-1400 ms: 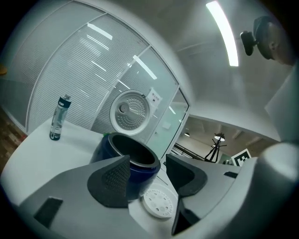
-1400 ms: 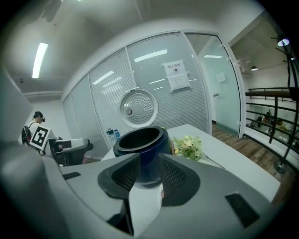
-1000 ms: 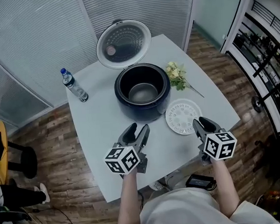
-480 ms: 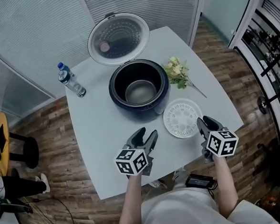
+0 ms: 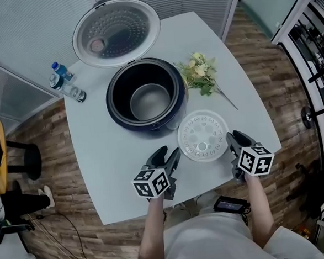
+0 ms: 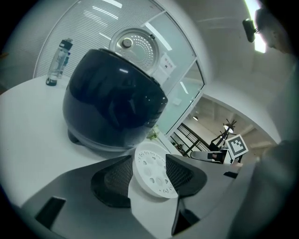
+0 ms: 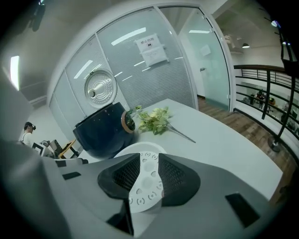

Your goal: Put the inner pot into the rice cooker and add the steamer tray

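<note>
Steamer tray [image 5: 203,135]: round, so no long axis; it lies flat on the counter [image 5: 112,174], perforated face up, just in front of the rice cooker [image 5: 122,109] and close to the counter's near edge. Inner pot [image 5: 149,101]: seated in the cooker, mouth up; lid [image 5: 116,31] hinged open at the far side. Left gripper [image 5: 166,154], jaws wide and empty, points at the tray's left rim; right gripper [image 5: 234,139], jaws at a narrower gap and empty, sits just beside the right rim. Bare counter lies left of the left gripper; flowers [image 5: 198,74] and a water bottle [image 5: 66,86] stand clear beyond. Compared with a second earlier, both grippers are closer to the tray; jaw gaps are unchanged.
</note>
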A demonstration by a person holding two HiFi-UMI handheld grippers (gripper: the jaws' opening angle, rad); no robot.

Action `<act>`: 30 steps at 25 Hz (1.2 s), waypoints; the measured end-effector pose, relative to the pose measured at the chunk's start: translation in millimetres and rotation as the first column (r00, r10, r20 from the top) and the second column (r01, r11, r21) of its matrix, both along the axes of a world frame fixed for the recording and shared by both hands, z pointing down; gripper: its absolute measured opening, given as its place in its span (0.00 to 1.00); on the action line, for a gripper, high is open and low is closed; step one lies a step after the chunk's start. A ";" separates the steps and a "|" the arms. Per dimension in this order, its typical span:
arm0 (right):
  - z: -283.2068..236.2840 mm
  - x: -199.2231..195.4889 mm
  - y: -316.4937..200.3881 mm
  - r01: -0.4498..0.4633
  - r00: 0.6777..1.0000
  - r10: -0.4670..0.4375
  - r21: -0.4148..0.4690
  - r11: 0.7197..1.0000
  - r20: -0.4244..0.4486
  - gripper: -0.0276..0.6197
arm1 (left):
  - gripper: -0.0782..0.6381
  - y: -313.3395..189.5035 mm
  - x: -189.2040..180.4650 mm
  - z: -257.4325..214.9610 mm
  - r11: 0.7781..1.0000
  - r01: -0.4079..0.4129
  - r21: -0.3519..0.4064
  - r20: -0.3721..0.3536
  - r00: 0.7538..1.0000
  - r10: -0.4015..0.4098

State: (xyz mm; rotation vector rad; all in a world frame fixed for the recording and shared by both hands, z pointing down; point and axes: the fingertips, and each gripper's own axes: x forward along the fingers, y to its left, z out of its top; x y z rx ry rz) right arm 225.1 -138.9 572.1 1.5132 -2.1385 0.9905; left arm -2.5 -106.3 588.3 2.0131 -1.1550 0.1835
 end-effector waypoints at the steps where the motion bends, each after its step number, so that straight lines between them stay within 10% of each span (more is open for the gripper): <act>1: 5.8 3.1 -2.1 0.006 1.000 -0.006 -0.011 1.000 -0.001 0.25 | 0.43 -0.8 3.2 6.3 1.000 0.008 -0.017 -0.001 1.000 -0.008; 30: 84.1 7.6 -36.9 0.171 0.985 -0.166 -0.153 0.973 0.040 0.25 | 0.34 -18.7 32.6 87.4 0.969 0.169 -0.179 0.097 0.983 -0.153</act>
